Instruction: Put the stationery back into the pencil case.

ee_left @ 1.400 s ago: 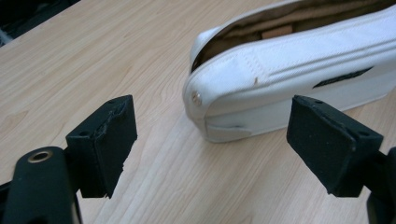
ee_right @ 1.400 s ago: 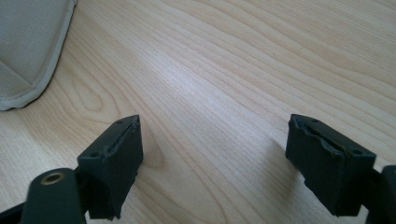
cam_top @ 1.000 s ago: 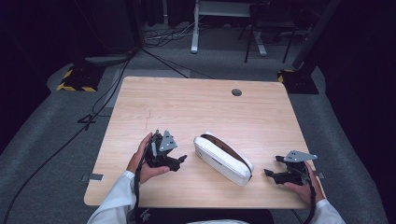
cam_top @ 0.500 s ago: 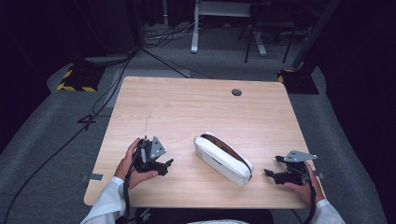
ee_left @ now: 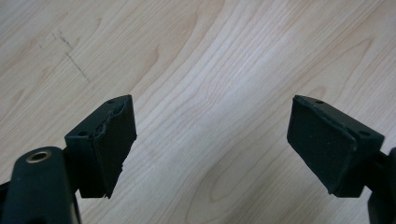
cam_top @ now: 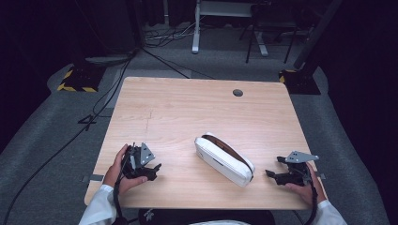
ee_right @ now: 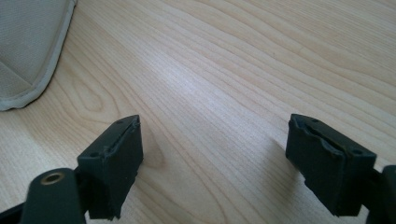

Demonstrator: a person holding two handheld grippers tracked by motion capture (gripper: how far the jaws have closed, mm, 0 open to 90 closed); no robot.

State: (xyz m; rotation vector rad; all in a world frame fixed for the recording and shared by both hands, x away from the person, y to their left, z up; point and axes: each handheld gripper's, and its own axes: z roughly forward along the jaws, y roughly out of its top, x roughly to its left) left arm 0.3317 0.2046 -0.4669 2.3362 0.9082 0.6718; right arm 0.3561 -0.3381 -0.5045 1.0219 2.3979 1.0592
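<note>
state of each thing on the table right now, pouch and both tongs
white oblong fabric pouch: lying flat, slanted on the table, top edge looks partly open, untouched
left tongs: open, nothing between the jaws, apart from the pouch
right tongs: open, nothing between the jaws, apart from the pouch
light wooden table: bearing the pouch

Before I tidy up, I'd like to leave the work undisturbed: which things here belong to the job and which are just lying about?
In the job:
white pouch, lying between the hands
left tool, open
right tool, open

Just about:
floor cables
yellow-black base
metal stand
</note>
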